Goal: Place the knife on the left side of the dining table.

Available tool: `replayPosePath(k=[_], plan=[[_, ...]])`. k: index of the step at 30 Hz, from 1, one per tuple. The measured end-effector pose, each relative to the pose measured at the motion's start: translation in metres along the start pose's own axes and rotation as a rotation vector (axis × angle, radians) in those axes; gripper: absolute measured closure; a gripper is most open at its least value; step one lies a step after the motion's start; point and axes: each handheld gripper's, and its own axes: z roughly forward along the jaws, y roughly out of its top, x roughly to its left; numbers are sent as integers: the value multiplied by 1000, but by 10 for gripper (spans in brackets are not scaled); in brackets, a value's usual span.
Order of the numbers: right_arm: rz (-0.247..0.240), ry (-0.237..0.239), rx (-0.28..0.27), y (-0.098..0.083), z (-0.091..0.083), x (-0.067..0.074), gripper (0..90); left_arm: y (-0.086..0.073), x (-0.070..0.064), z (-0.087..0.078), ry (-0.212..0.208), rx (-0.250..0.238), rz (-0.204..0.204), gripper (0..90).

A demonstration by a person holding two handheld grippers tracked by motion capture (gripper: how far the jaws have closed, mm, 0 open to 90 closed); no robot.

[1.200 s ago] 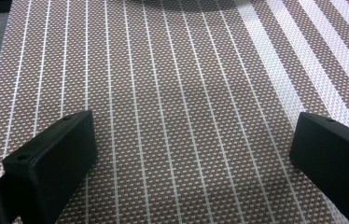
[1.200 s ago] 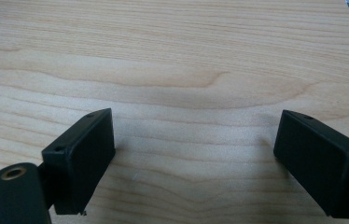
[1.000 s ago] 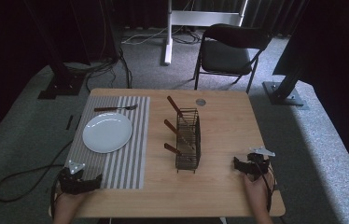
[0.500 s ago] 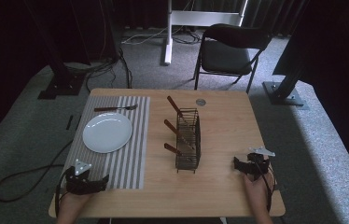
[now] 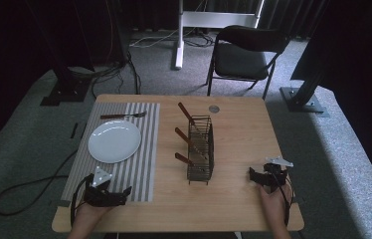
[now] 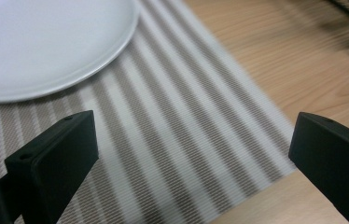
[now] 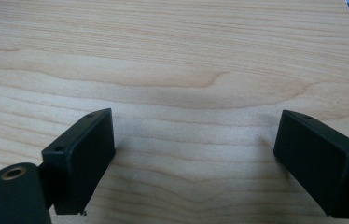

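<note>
A white plate [image 5: 114,141] lies on a striped placemat [image 5: 144,129] at the table's left, with a fork [image 5: 123,115] beyond it. A wire basket [image 5: 200,149] stands mid-table, and three wooden-handled utensils [image 5: 186,113] lean out of it to the left. My left gripper [image 5: 122,191] rests low over the placemat's near edge and points right. In the left gripper view this gripper [image 6: 191,140] is open, with the placemat [image 6: 182,121] below and the plate [image 6: 42,42] ahead on the left. My right gripper [image 5: 252,175] sits at the near right; its own view shows that gripper [image 7: 191,135] open over bare wood.
A small round disc [image 5: 214,108] is set in the wooden table [image 5: 243,129] behind the basket. A black chair [image 5: 246,52] stands beyond the far edge. Cables [image 5: 30,189] trail on the floor at the left, and stand bases [image 5: 303,99] sit at the right.
My left gripper has slid a little to the right, further onto the placemat's near edge. The right gripper has stayed put.
</note>
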Motion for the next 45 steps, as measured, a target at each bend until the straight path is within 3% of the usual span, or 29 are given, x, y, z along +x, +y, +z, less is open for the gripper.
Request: replayPosePath(k=[8, 19, 22, 24, 28, 42, 45], plan=[[0, 0, 0, 0, 0, 0, 116, 15, -22, -5, -69, -16, 55, 15], [0, 0, 0, 0, 0, 0, 116, 36, -41, -8, -128, -49, 93, 14], [0, 0, 0, 0, 0, 0, 116, 44, -45, -8, -161, -62, 94, 15], [-1, 0, 0, 0, 0, 0, 116, 49, -48, -8, -157, -67, 113, 15], [0, 0, 0, 0, 0, 0, 116, 58, -54, -6, -193, -79, 125, 15], [-1, 0, -1, 0, 0, 0, 116, 85, -71, 0, -234, -114, 153, 15], [-2, 0, -1, 0, 0, 0, 116, 91, -75, 0, -259, -126, 154, 15]])
